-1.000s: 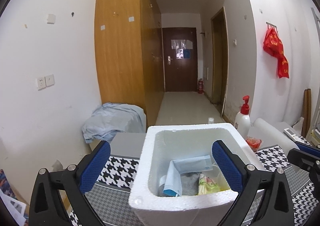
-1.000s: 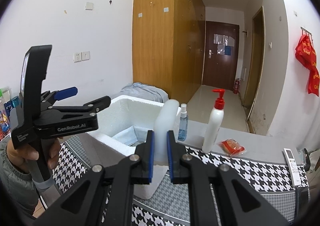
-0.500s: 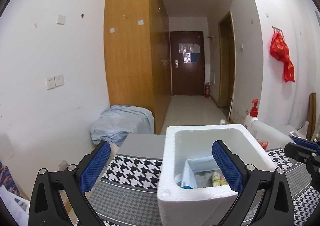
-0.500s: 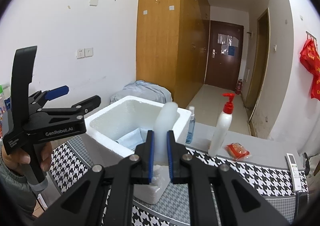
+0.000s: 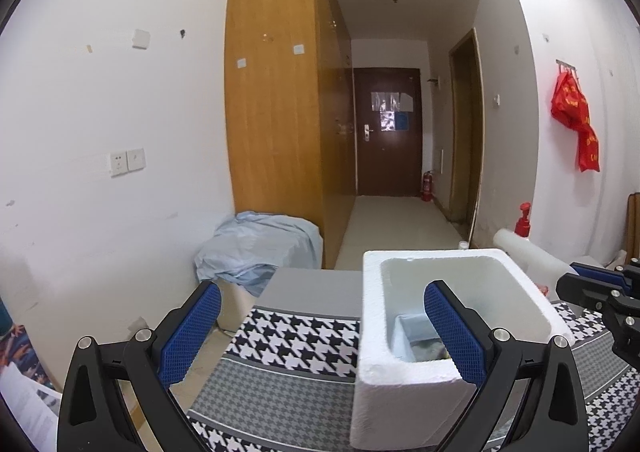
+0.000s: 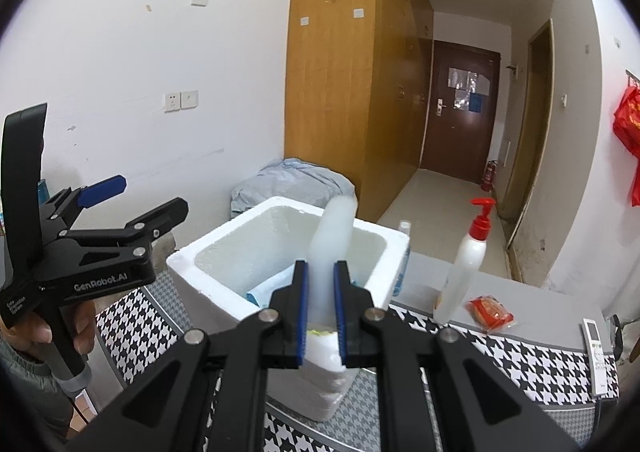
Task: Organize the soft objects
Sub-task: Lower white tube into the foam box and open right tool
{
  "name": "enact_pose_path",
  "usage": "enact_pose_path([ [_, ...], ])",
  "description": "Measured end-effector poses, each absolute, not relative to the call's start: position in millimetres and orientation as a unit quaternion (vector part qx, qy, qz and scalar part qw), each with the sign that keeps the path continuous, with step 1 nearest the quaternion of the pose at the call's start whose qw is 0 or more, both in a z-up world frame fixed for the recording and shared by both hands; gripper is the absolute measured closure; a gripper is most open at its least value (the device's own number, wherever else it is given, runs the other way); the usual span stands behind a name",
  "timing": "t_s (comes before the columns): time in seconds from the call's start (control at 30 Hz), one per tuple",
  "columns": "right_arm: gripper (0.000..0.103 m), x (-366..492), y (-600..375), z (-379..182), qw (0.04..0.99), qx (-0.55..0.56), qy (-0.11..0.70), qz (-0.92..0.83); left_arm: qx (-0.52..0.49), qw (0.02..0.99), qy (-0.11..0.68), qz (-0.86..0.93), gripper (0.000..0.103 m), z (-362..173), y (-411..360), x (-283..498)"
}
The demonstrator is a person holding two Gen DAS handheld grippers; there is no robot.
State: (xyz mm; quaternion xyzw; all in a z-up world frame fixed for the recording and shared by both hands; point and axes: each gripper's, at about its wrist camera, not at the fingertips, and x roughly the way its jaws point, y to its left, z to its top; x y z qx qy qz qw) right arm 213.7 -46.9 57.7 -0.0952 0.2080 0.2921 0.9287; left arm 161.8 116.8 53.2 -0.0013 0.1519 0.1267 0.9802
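Observation:
A white foam box (image 5: 440, 316) (image 6: 224, 272) stands on the houndstooth table cloth (image 5: 304, 336). Light blue masks (image 5: 410, 332) (image 6: 268, 288) and other soft items lie inside it. My right gripper (image 6: 320, 312) is shut on a pale translucent soft roll (image 6: 332, 236), held upright over the box's near rim; the roll also shows in the left wrist view (image 5: 524, 256). My left gripper (image 5: 320, 332) is open and empty, to the left of the box and back from it; it also shows in the right wrist view (image 6: 140, 200).
A red-capped pump bottle (image 6: 464, 264), a small spray bottle (image 6: 402, 252), a red snack packet (image 6: 490, 312) and a remote (image 6: 596, 348) sit on the table right of the box. A blue cloth-covered heap (image 5: 260, 252) lies by the wardrobe (image 5: 280, 132).
My left gripper has drawn back and to the left, away from the box. My right gripper has carried the roll closer over the box.

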Motion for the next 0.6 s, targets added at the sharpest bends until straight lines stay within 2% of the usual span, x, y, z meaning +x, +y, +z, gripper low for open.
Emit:
enact_pose_path([
  [0.6,0.088,225,-23,56,0.922,-0.113,0.216,0.302,-0.007,0.977,0.154,0.145,0.001,50,142,144],
])
